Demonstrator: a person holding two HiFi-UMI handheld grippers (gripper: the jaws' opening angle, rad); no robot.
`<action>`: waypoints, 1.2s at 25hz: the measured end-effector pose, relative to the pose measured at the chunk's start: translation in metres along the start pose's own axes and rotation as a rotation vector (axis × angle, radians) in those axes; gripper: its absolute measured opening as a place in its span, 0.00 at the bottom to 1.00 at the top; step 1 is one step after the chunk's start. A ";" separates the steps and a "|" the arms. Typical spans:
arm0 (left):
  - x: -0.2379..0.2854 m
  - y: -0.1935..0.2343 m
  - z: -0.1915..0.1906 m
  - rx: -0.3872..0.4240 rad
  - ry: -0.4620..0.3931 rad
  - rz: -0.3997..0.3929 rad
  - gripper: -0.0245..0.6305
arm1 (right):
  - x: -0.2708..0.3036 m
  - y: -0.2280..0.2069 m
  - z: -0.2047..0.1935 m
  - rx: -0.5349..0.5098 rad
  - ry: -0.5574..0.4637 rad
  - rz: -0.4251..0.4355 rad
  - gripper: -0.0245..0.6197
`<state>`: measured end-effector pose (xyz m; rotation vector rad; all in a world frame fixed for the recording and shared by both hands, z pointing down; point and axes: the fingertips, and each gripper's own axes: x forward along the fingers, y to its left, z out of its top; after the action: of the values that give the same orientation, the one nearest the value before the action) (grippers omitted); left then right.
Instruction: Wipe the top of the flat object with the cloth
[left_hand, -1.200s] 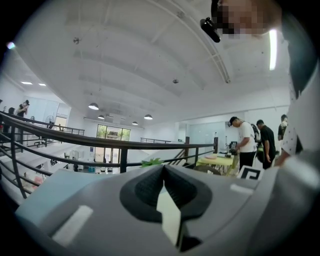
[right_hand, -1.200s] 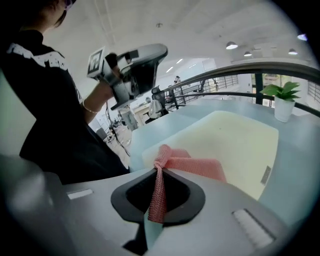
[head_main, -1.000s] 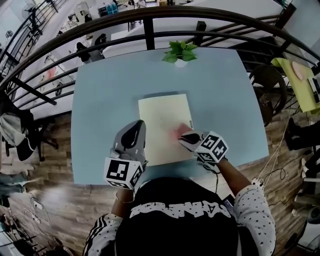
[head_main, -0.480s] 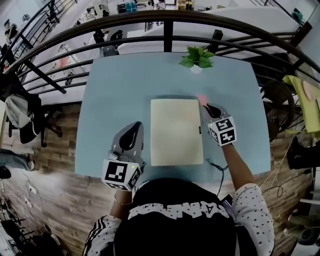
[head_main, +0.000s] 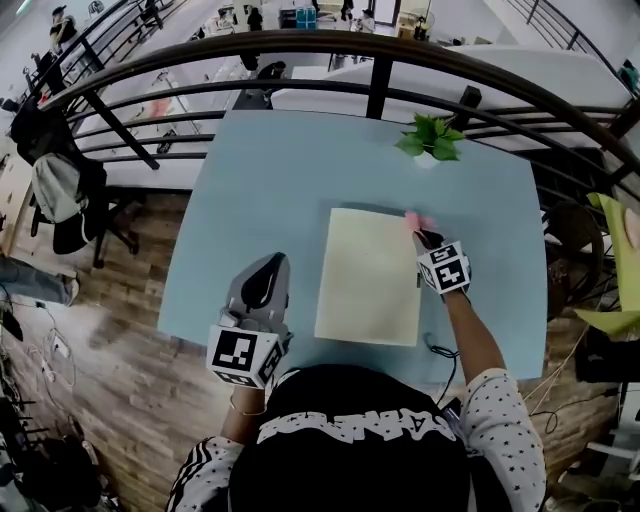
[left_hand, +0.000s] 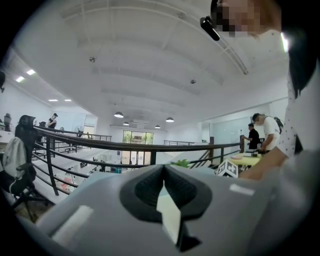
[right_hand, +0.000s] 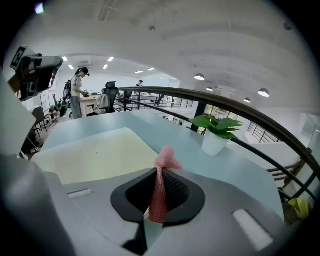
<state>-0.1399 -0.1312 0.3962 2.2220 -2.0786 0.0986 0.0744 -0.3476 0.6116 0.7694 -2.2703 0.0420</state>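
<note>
**Cloth clamped at board's far right corner**

Right gripper (right_hand: 159, 196): jaws closed on a pink cloth (right_hand: 163, 161), a thin strip pinched between them with a tuft standing past the tips. In the head view the cloth (head_main: 414, 221) sits at the far right corner of the pale yellow board (head_main: 368, 276), the right gripper (head_main: 427, 239) just behind it on the board's right edge.

Left gripper (left_hand: 163, 172): jaws together, nothing between them. It is over the blue table (head_main: 260, 180), left of the board and apart from it.

A potted plant (head_main: 430, 138) stands at the table's far edge.
</note>
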 end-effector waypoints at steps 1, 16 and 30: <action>-0.002 0.002 0.000 0.000 0.000 0.007 0.04 | 0.003 0.003 -0.003 -0.004 0.016 0.010 0.06; -0.006 0.000 0.005 0.007 -0.011 -0.021 0.04 | -0.004 0.035 -0.021 -0.037 0.078 0.092 0.06; 0.013 -0.027 0.000 0.006 -0.006 -0.121 0.04 | -0.030 0.061 -0.040 -0.011 0.088 0.164 0.06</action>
<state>-0.1120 -0.1419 0.3968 2.3475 -1.9432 0.0896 0.0831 -0.2720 0.6334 0.5631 -2.2429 0.1376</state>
